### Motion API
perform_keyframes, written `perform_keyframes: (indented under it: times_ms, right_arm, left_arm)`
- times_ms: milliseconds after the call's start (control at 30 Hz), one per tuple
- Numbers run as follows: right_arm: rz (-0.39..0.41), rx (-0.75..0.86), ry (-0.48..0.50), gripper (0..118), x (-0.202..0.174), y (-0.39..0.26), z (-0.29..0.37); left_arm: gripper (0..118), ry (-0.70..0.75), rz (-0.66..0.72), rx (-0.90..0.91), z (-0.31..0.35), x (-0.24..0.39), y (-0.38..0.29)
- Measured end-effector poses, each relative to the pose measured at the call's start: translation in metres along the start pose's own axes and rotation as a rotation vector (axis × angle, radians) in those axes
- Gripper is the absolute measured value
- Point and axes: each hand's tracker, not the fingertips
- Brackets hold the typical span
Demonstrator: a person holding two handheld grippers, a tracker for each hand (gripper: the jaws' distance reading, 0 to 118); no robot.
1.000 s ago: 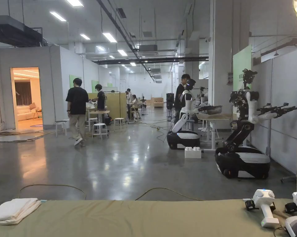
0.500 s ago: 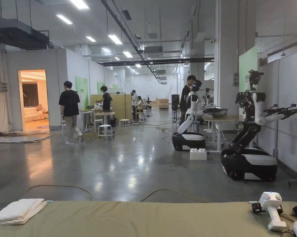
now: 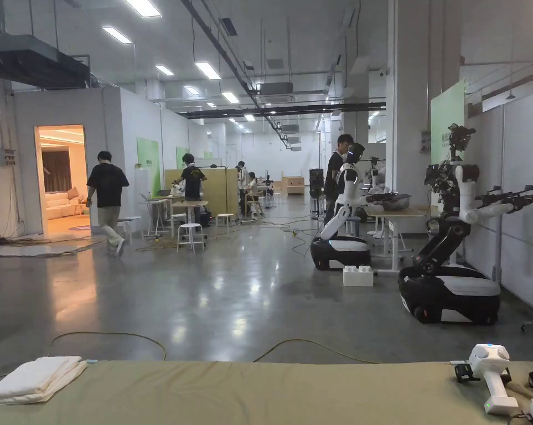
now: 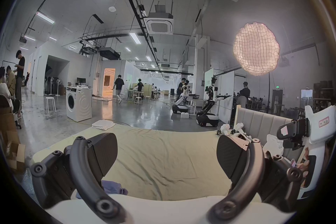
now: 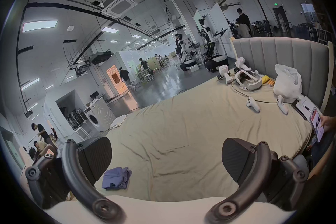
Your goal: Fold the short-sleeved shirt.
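Blue-purple shirt (image 5: 117, 178) crumpled in small heap on tan bedsheet (image 5: 181, 128); left gripper (image 4: 167, 157), right gripper (image 5: 166, 157) jaws wide, empty.

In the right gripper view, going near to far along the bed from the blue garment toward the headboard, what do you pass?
Crumpled blue shirt → two white hand controllers → white headset → grey padded headboard.
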Motion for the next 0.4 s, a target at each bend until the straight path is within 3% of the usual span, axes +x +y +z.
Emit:
perform_keyframes:
  times_ms: [400]
  right_arm:
    - [0.022, 0.040, -0.001, 118, 0.022, 0.000, -0.001]
  left_arm:
    - [113, 0.000, -0.024, -0.003, 0.001, 0.000, -0.002]
